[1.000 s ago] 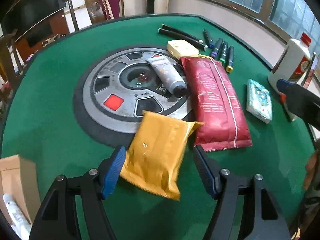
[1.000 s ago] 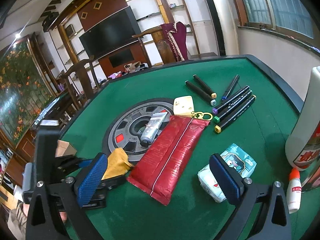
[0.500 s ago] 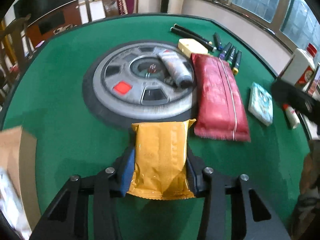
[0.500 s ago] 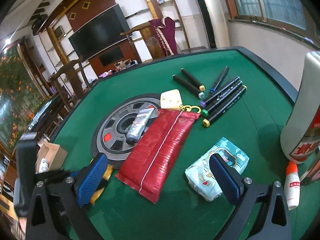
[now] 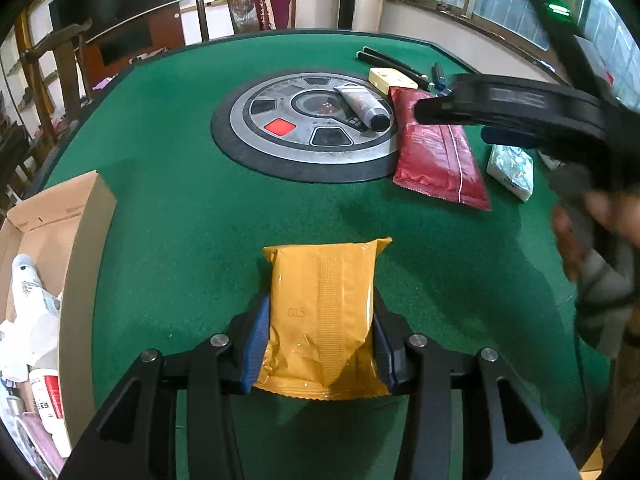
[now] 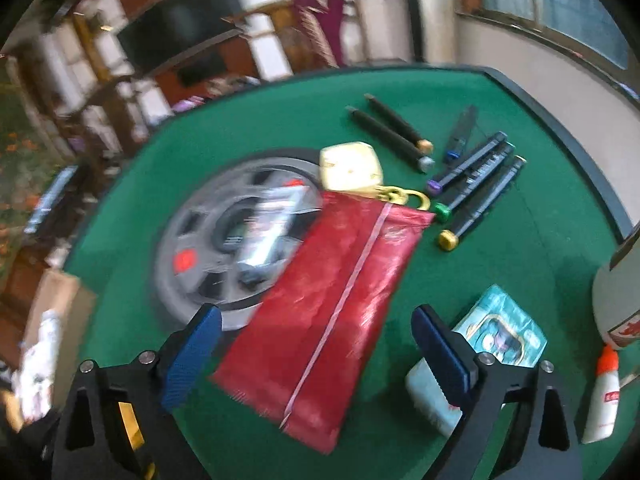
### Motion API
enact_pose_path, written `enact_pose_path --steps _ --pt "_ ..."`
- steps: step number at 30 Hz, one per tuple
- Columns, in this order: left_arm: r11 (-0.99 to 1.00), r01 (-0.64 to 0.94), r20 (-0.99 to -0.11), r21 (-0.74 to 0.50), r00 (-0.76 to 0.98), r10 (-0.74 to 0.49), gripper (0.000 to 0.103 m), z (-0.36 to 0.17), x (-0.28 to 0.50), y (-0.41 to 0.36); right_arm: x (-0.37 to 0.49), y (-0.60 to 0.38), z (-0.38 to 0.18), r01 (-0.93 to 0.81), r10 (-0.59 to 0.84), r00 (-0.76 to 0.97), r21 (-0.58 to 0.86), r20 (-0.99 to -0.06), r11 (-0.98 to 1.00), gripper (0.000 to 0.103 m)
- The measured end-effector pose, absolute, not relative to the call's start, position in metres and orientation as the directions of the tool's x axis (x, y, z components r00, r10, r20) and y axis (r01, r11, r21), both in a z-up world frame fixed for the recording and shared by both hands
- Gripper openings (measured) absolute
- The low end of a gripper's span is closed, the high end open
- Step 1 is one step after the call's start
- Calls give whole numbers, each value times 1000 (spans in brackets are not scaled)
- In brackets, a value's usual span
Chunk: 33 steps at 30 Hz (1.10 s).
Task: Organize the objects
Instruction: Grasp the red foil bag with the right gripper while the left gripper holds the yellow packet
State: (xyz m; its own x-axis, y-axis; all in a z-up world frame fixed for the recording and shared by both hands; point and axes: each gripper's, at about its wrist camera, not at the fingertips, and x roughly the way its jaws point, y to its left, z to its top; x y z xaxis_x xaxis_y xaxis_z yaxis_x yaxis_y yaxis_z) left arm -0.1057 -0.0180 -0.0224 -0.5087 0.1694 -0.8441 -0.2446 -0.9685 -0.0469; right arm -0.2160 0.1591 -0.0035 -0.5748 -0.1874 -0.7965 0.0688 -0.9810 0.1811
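The left gripper (image 5: 320, 344) has its jaws clamped on a yellow foil packet (image 5: 322, 320), lifted over the green felt surface (image 5: 192, 200) beside an open cardboard box (image 5: 60, 220). The right gripper (image 6: 316, 348) hovers with jaws spread wide and empty above a long red foil pouch (image 6: 328, 304).

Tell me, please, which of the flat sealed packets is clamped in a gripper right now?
The yellow foil packet, shut between the left gripper pads. The long red foil packet lies free under the open right gripper.

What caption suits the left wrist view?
Left gripper clamps a yellow snack packet above the green table, cardboard box alongside.
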Motion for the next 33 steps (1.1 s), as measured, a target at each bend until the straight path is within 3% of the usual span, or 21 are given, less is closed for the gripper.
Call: enact_pose_path --steps 4,11,20,29,33 --pt "-968 -244 -840 -50 -515 173 44 -23 -105 -18 -236 154 -20 34 -140 -529 144 -837 -989 86" --pt "-968 -244 -838 -53 -517 176 44 -23 -104 -19 -222 147 -19 117 -131 -552 79 -823 -990 66" --pt "-970 -238 -835 -53 -522 174 44 -23 -103 -18 -164 127 -19 391 -350 -445 174 -824 -904 65" --pt "-973 -229 -848 -32 -509 148 46 -23 -109 -15 -161 123 -24 408 -319 -449 126 -835 -904 72" --pt "-977 -212 -848 -12 -516 123 47 -23 -110 -12 -159 113 -22 418 -285 -477 71 -832 -906 63"
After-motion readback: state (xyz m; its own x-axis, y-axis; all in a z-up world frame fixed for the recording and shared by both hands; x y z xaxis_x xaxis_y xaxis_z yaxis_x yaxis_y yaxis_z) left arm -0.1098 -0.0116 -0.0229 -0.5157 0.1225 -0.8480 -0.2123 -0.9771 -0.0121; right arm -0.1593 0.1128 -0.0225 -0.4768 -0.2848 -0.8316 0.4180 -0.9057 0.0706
